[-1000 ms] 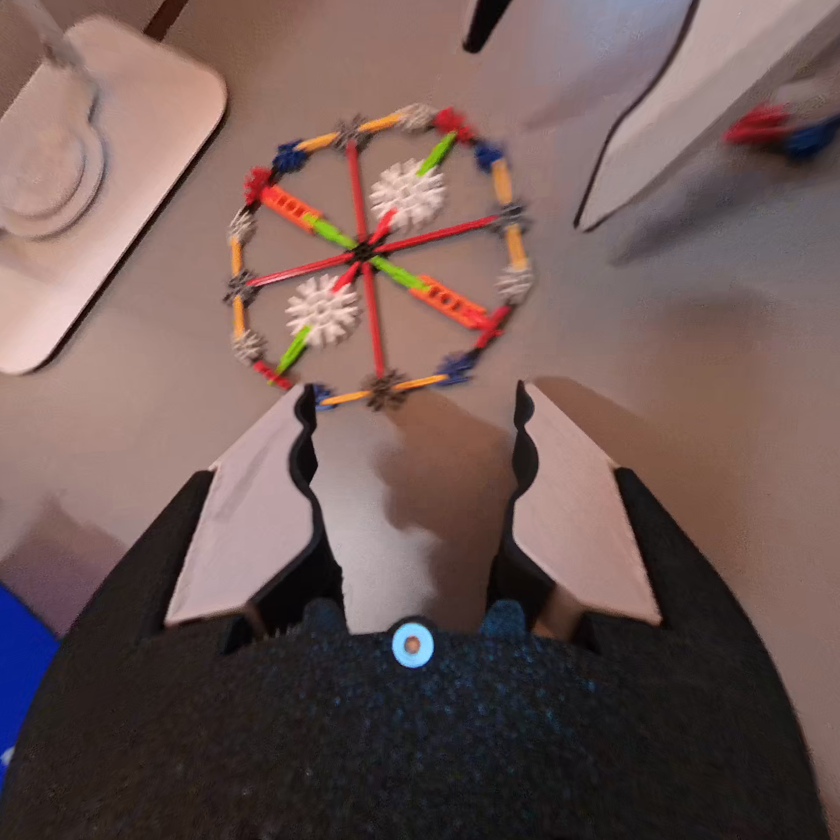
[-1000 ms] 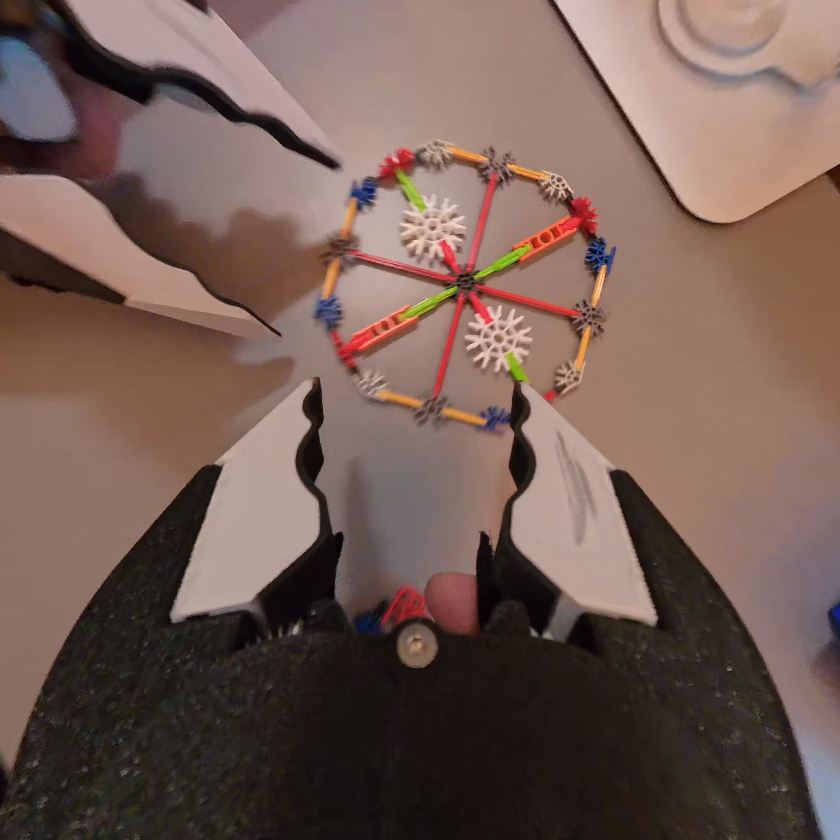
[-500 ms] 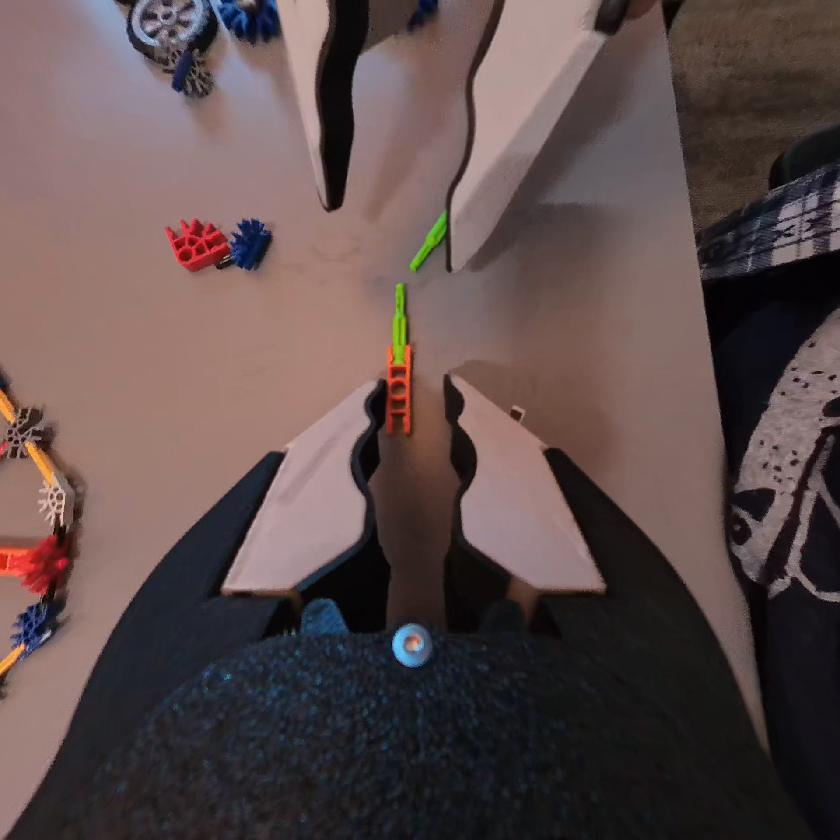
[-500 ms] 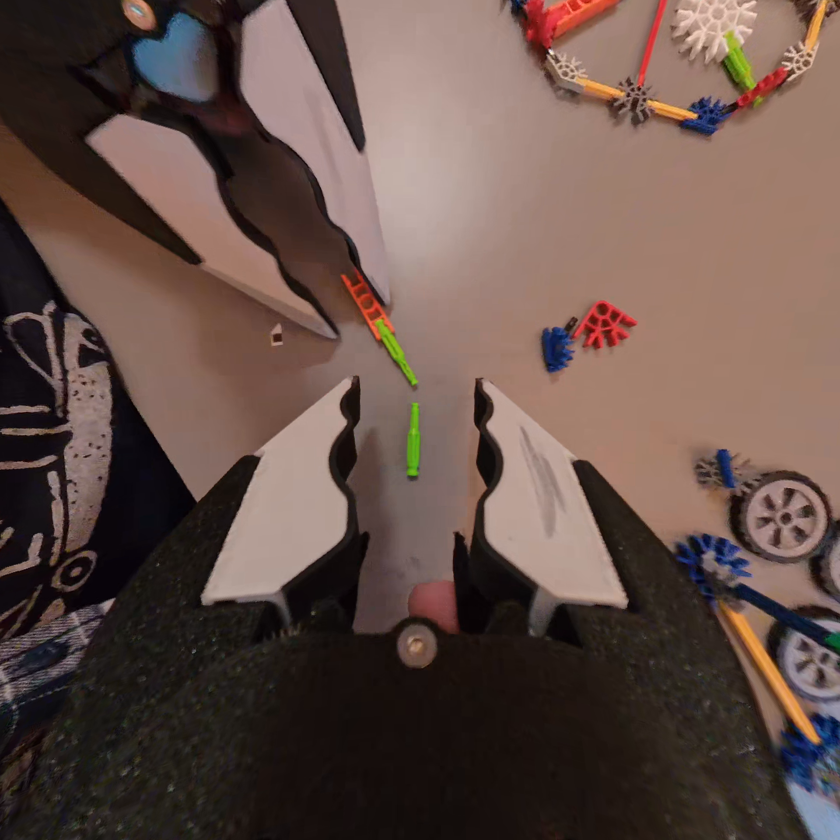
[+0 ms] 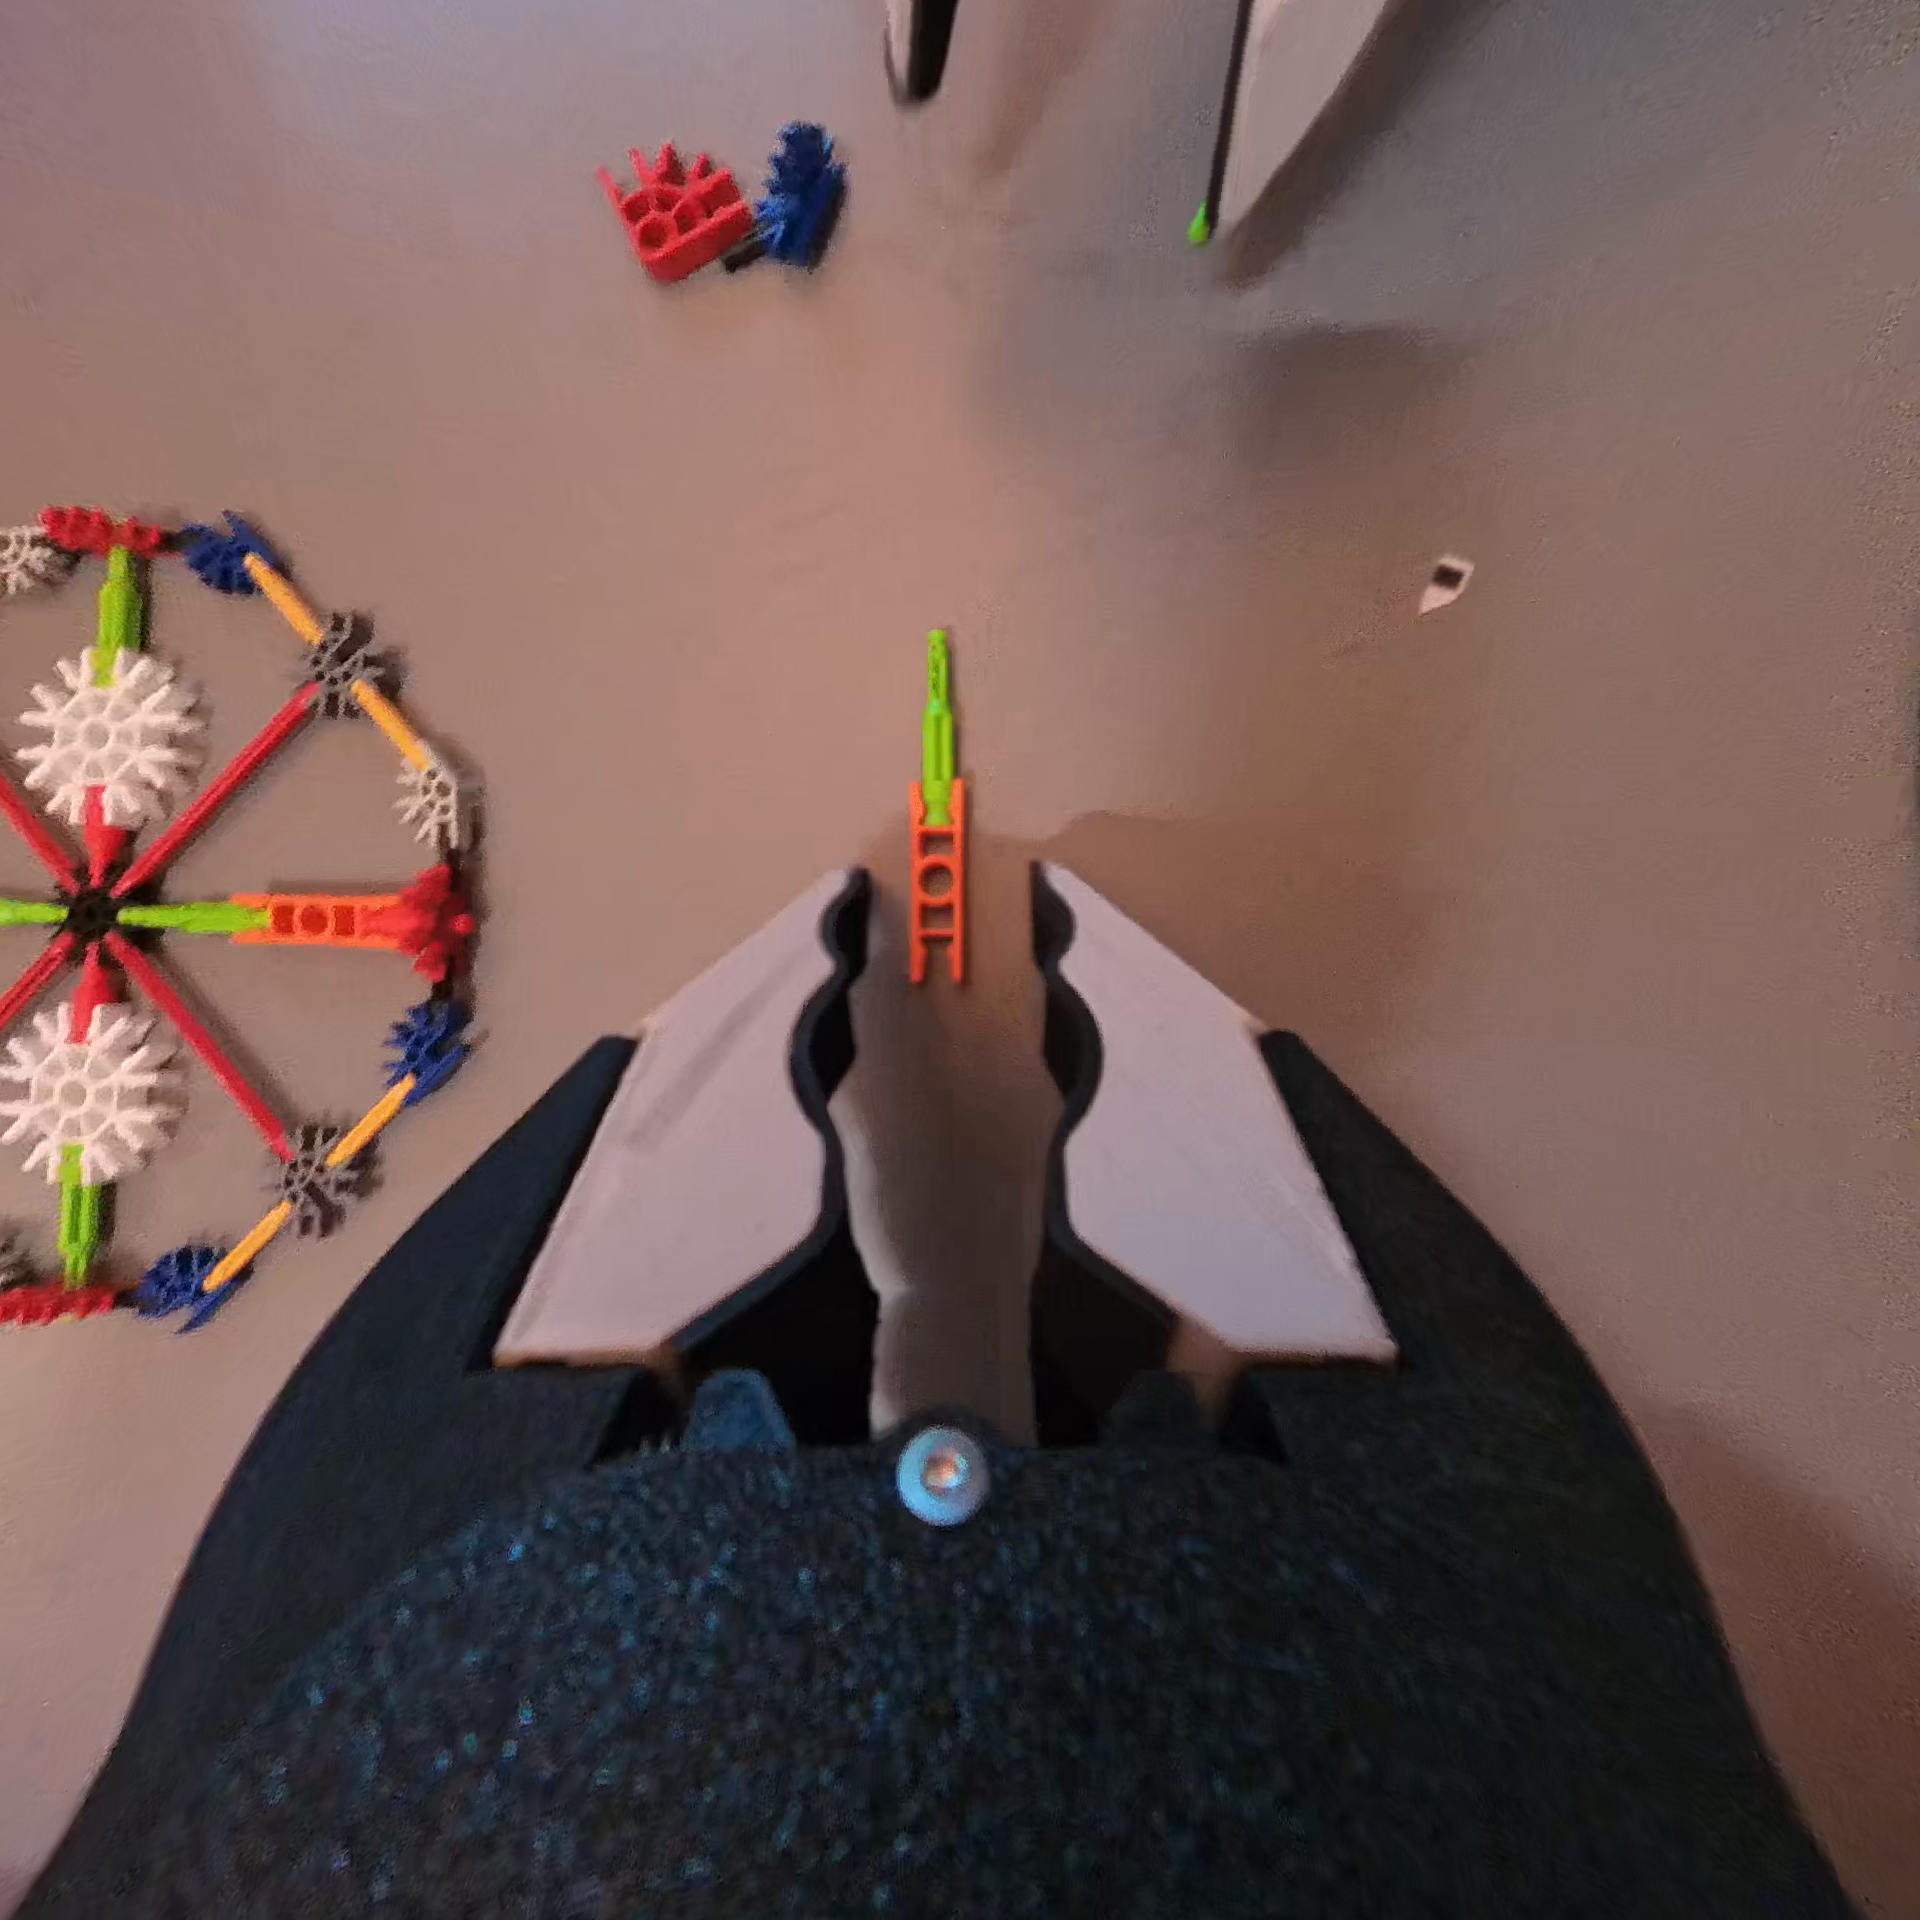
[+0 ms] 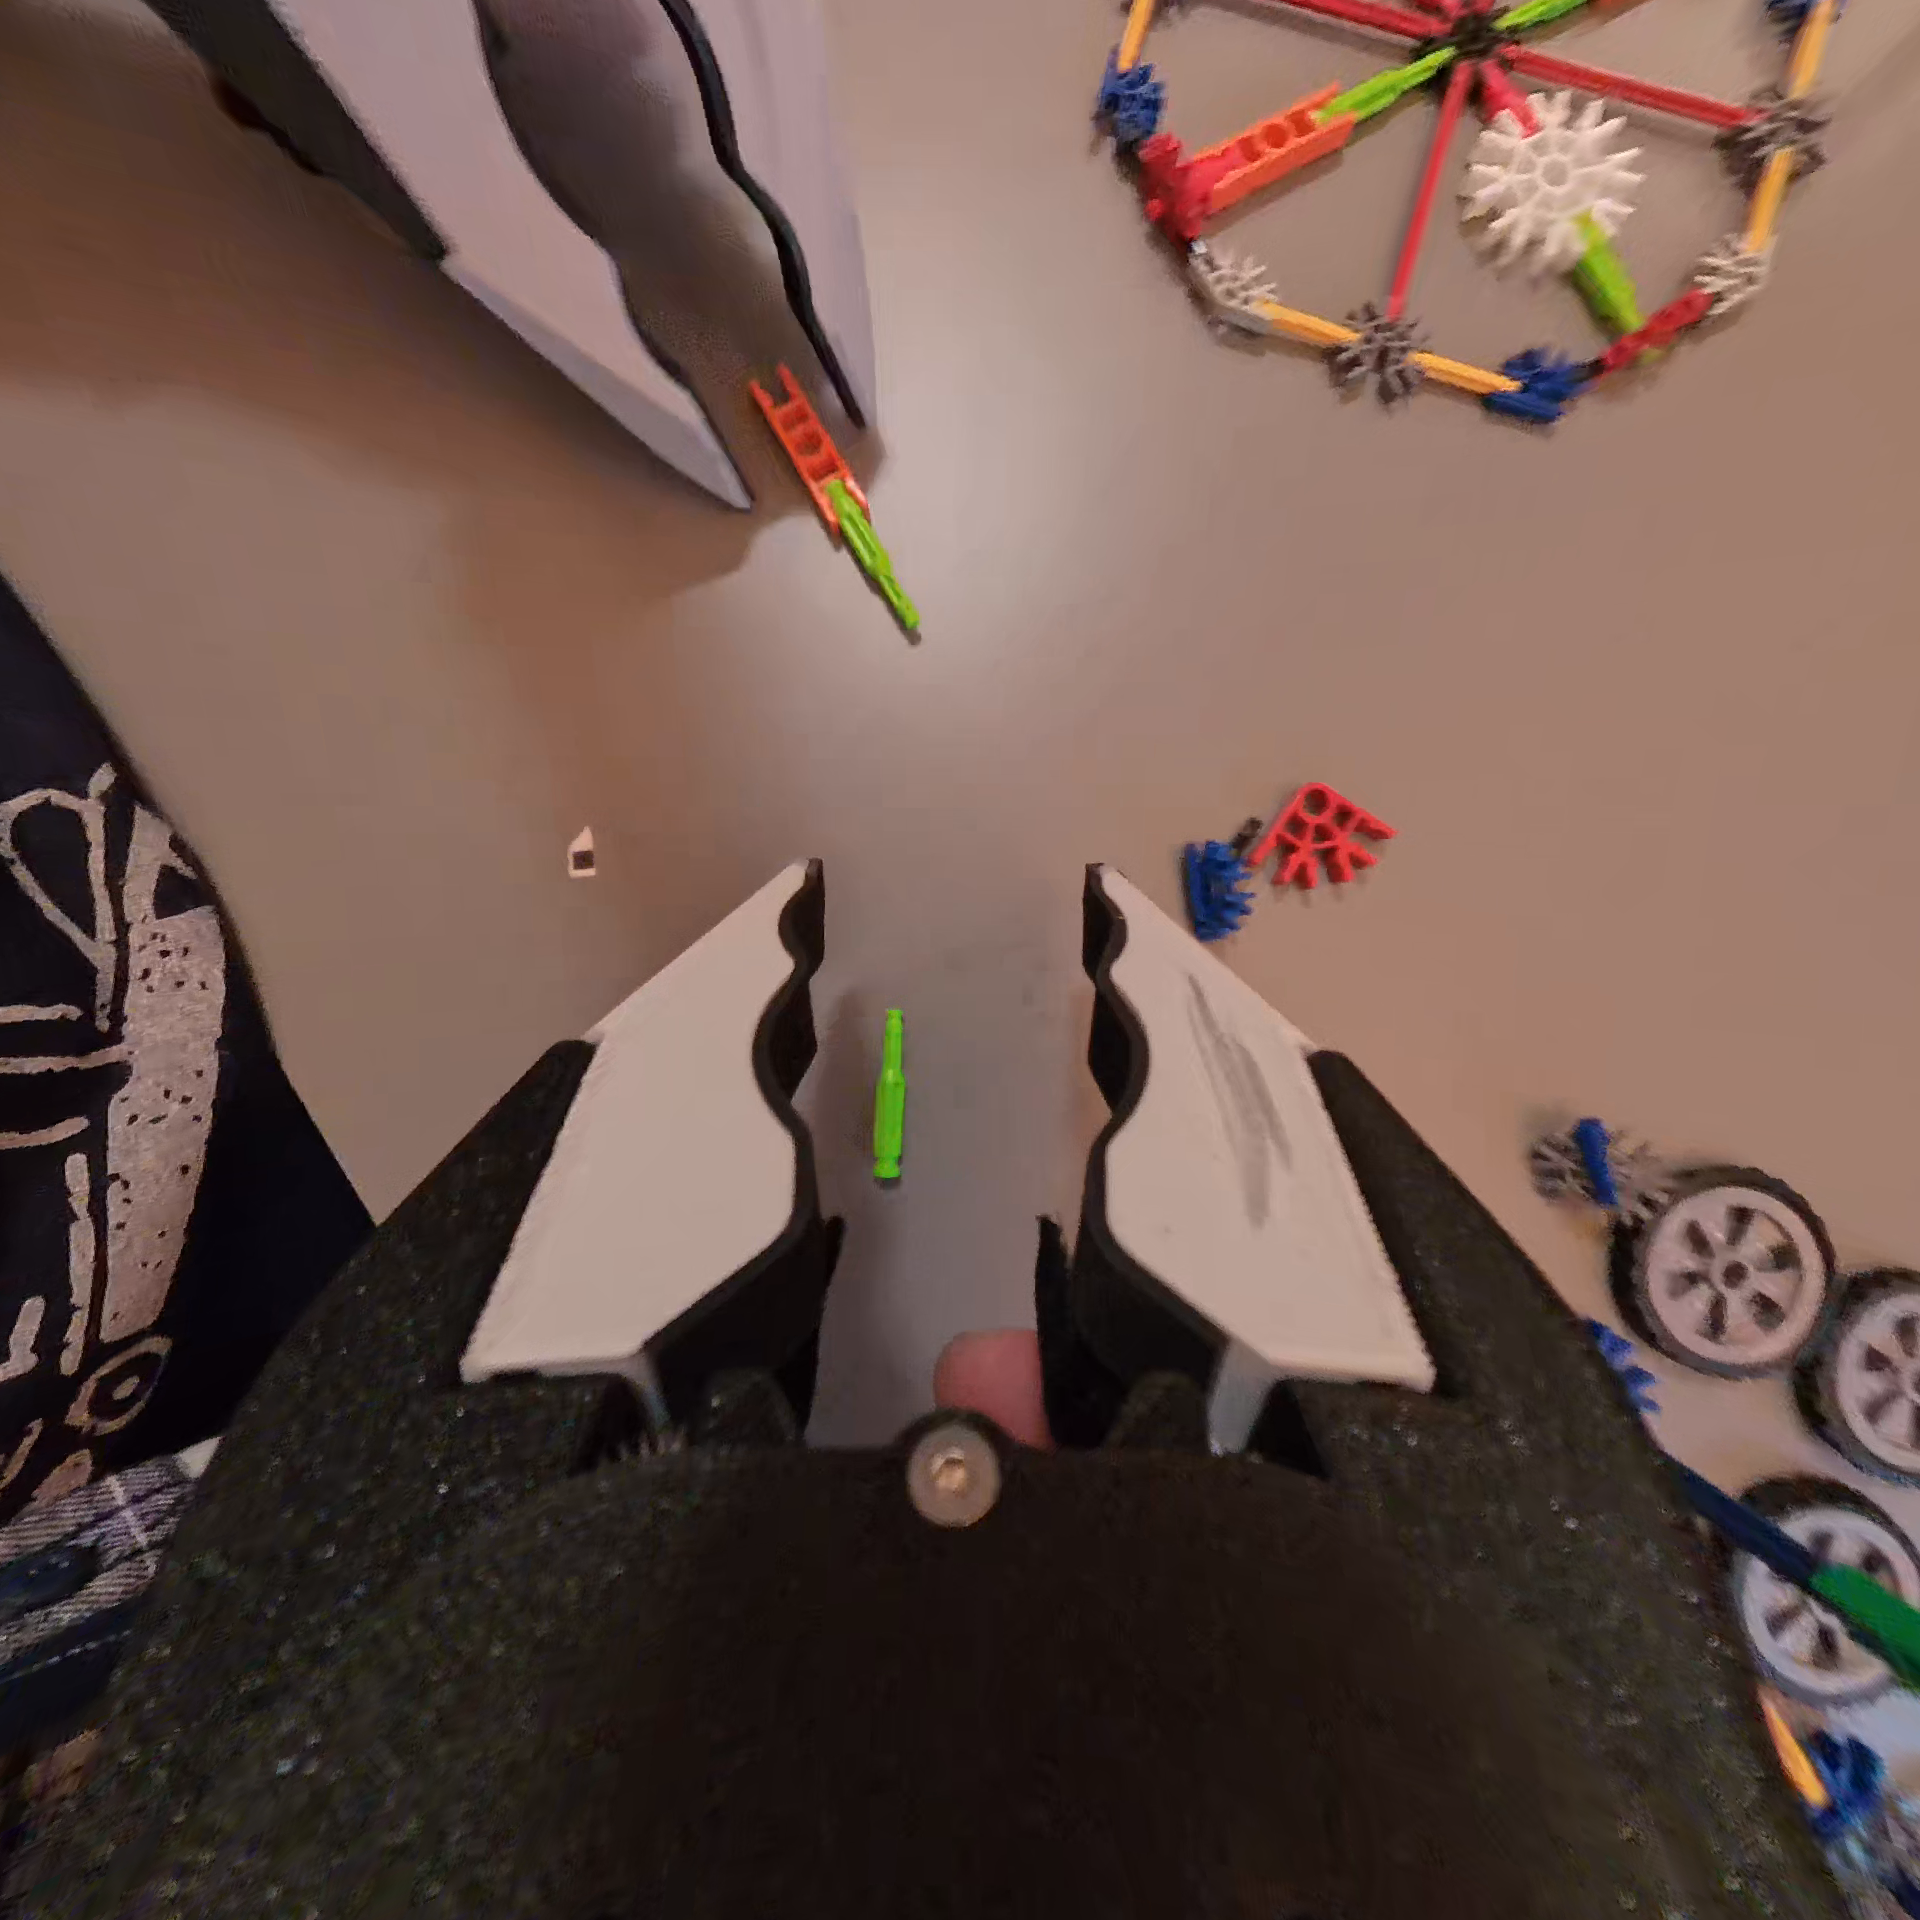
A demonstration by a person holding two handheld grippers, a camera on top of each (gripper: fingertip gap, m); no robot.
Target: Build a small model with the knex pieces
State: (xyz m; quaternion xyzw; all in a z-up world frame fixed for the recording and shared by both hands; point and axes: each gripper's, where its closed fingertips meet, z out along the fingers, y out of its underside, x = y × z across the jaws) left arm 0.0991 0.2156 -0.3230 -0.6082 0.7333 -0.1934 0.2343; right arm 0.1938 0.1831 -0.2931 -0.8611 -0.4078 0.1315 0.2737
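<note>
The left gripper sits low over the tan tabletop with its jaws narrowly parted, and the orange ladder-shaped connector lies on the surface between the fingertips, nearer the left finger, untouched by either as far as the view shows. A short green rod is plugged into the connector's far end and points away from the gripper.

The right gripper is open somewhat wider, and a loose green rod lies on the tabletop between its fingers, closer to the left one, not pinched.

To the left gripper's left a flat spoked wheel of red, yellow and green rods with white snowflake pieces lies on the table. A red connector joined to a blue connector lies beyond it. A tiny white scrap rests off to the right. In the right wrist view grey toy wheels cluster at the right side, and a person's dark printed clothing shows past the table's near edge
</note>
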